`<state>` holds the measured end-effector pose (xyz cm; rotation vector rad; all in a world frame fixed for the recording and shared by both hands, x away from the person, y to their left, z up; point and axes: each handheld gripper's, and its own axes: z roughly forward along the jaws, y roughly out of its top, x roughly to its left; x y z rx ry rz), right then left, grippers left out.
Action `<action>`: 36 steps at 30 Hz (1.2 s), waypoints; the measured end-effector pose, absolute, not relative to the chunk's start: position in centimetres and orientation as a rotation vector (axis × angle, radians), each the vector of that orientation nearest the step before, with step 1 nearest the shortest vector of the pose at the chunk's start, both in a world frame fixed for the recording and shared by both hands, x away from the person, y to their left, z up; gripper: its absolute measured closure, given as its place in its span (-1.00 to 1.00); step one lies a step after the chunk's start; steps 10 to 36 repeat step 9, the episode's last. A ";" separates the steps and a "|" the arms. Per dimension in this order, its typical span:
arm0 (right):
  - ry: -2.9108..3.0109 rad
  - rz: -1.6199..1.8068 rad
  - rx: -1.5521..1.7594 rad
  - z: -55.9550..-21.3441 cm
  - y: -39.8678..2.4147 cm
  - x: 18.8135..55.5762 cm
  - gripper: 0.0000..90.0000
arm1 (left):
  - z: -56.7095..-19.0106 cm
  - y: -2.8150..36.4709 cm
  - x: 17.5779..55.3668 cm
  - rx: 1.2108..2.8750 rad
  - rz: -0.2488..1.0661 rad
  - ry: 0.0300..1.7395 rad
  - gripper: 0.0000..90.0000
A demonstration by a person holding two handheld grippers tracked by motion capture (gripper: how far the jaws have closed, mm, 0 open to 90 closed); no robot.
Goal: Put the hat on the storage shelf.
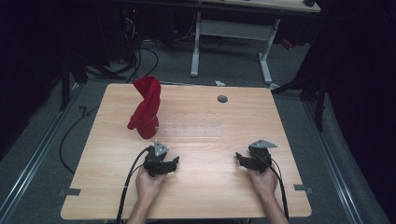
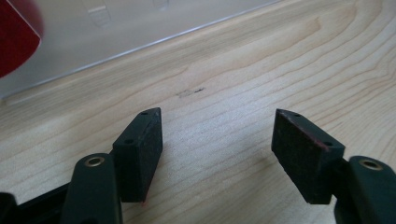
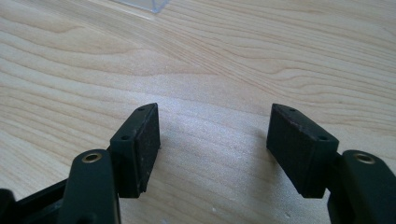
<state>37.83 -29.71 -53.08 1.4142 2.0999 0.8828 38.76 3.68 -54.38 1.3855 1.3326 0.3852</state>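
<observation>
Bare table around both parted tongs

- One worktop is seen, of pale wood.
- One red cloth is counted on it, standing bunched up.
- One clear tray is counted beside the cloth.
- One grey round cap is seen set in the worktop.
- Two tools are counted: the left tool and the right tool, each with two black jaws spread apart.
- Two hands are counted, one behind each tool.
</observation>
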 end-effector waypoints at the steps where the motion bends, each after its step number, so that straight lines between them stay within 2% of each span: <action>1: 2.100 0.883 1.414 -53.1 -29.7 37.8 -0.22 | -54.4 3.7 38.8 1.385 0.380 1.332 -0.28; 4: 2.100 0.883 1.414 -53.1 -29.7 37.8 -0.22 | -54.6 3.6 38.6 1.419 0.423 1.317 -0.29; 36: 2.101 0.883 1.411 -53.1 -29.7 37.8 -0.22 | -54.6 3.6 38.6 1.419 0.418 1.317 -0.32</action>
